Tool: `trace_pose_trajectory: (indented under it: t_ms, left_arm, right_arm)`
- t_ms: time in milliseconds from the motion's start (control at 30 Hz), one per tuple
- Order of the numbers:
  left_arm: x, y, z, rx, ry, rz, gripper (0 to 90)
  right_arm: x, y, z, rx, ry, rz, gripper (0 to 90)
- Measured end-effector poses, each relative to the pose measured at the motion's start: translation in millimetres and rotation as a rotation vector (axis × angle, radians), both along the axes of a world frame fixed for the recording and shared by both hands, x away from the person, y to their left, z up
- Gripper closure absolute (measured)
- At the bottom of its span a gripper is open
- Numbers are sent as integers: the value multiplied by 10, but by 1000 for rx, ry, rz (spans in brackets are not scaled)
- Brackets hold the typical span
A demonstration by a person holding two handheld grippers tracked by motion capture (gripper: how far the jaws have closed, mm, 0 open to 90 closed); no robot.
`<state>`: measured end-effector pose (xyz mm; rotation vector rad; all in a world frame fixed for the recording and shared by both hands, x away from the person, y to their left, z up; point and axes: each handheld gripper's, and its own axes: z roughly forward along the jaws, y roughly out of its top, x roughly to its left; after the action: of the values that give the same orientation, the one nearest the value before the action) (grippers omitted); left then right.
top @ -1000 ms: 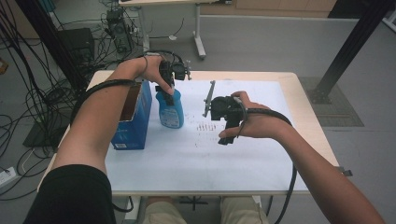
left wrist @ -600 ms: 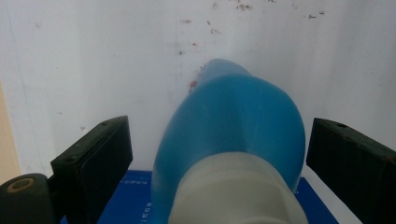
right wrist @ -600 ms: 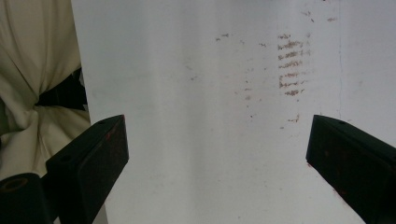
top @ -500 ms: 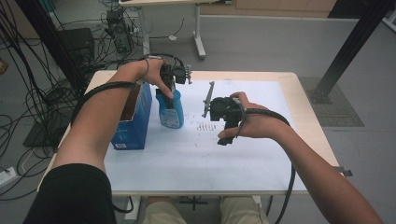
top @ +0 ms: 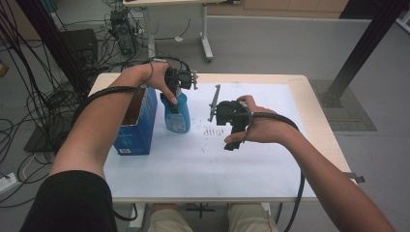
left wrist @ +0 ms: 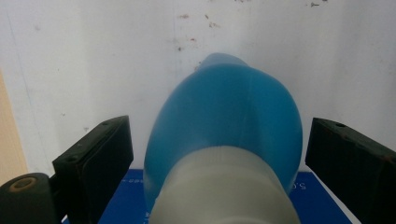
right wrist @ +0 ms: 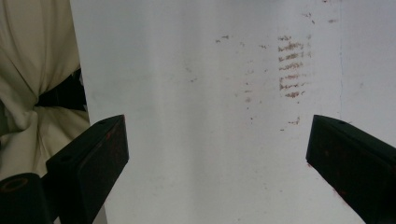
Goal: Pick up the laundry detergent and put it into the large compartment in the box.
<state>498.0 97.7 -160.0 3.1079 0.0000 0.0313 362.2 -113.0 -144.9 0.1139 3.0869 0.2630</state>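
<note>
Bottle (top: pixel 177 115) stands upright on the worktop (top: pixel 203 159) beside the box (top: pixel 138 126), unmoved over the last second. Your left gripper (left wrist: pixel 215 154) straddles its cap, jaws wide, not yet gripping. Your right gripper (right wrist: pixel 217 154) hangs open, empty, beyond the bottle.

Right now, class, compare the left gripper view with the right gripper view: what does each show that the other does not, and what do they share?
Left gripper view alone: the blue bottle with its white cap, standing between the open jaws of the left hand-held gripper, which do not touch it, and a blue box edge below. Right gripper view alone: the right hand-held gripper open over nothing, brown streak marks, and beige cloth past the sheet's edge. Shared: the white sheet and two spread black jaws.
</note>
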Motion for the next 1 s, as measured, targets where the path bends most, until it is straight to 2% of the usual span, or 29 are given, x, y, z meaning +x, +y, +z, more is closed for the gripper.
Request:
trace_pose_trajectory:
  t_ms: [400,1000]
  left_arm:
    - [-25,17,6,-4,-19,-9,83]
    - [-45,16,12,-4,-24,-16,84]
  right_arm:
    - [17,28,-15,-4,1,1,56]
    - [26,62,-26,-10,7,5,57]
